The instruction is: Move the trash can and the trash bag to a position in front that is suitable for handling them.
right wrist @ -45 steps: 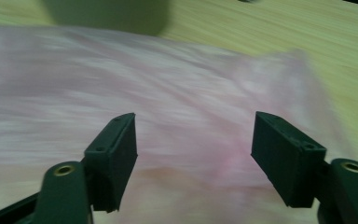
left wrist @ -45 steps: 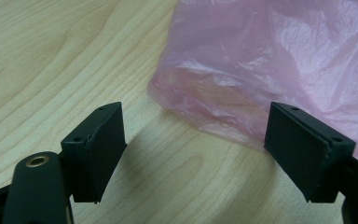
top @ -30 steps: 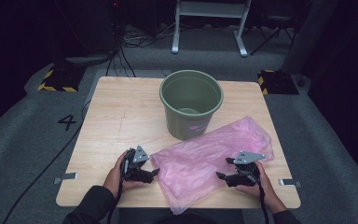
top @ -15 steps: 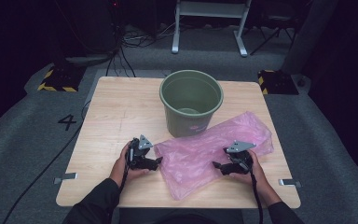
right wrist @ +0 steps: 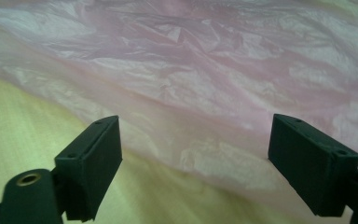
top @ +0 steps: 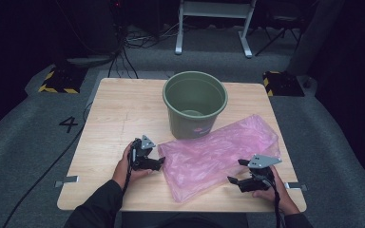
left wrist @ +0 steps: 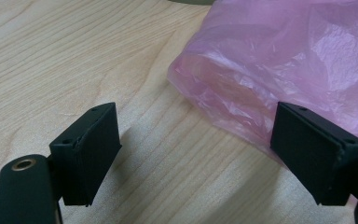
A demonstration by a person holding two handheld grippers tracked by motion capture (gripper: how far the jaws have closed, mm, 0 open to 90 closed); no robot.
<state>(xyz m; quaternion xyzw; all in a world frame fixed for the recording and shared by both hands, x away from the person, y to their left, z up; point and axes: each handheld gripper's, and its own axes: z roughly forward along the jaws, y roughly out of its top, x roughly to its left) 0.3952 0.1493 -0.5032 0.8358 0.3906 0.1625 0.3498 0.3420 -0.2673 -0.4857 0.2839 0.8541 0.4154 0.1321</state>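
Observation:
A crumpled pink plastic bag (top: 218,152) lies flat across the front right of the wooden table (top: 119,118), just in front of a green bucket (top: 195,102). My left gripper (top: 158,162) is open at the bag's left corner; in the left gripper view the bag (left wrist: 279,65) sits ahead of the jaws, its edge near the right one. My right gripper (top: 235,172) is open over the bag's front right edge. In the right gripper view the bag (right wrist: 205,84) spreads ahead of the jaws, with nothing pinched.
The bucket stands upright at the table's back centre with something small at its bottom. Bare tabletop (left wrist: 51,51) lies left of the bag. Dark floor, cables and a metal stand (top: 214,23) surround the table.
My right gripper has moved back toward the front right edge of the bag. My left gripper has shifted slightly right to the bag's left corner. The bag's outline has flattened and shifted.

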